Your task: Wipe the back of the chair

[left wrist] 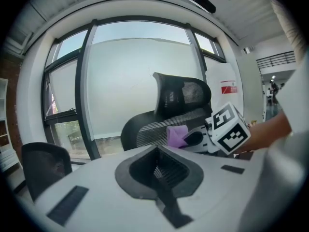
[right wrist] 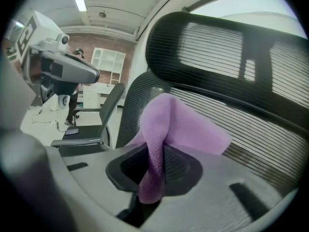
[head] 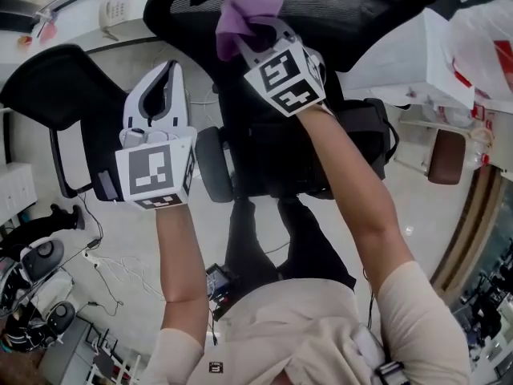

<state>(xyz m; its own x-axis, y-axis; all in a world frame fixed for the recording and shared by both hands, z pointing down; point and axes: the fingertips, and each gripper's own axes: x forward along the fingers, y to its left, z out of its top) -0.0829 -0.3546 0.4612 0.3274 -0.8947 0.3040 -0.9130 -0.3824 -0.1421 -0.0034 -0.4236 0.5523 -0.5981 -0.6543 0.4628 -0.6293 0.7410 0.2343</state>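
Note:
A black office chair stands in front of me; its mesh back [head: 353, 2] [left wrist: 154, 127] [right wrist: 270, 124] carries a headrest [right wrist: 217, 47] [left wrist: 186, 95]. My right gripper [head: 258, 32] [right wrist: 154, 170] is shut on a purple cloth [head: 240, 18] [left wrist: 176, 135] [right wrist: 178, 124], and the cloth lies against the mesh just below the headrest. The left gripper [head: 168, 69] [left wrist: 159, 173] hangs to the left of the chair, apart from it, jaws together and holding nothing. It also shows at the left of the right gripper view as the left gripper [right wrist: 63, 69].
A second black chair [head: 56, 87] [left wrist: 41, 163] stands to the left. White bags and boxes [head: 417, 54] and a brown stool [head: 446, 157] sit on the right. Cables [head: 120, 271] trail over the floor. A large window [left wrist: 135, 76] is behind the chair.

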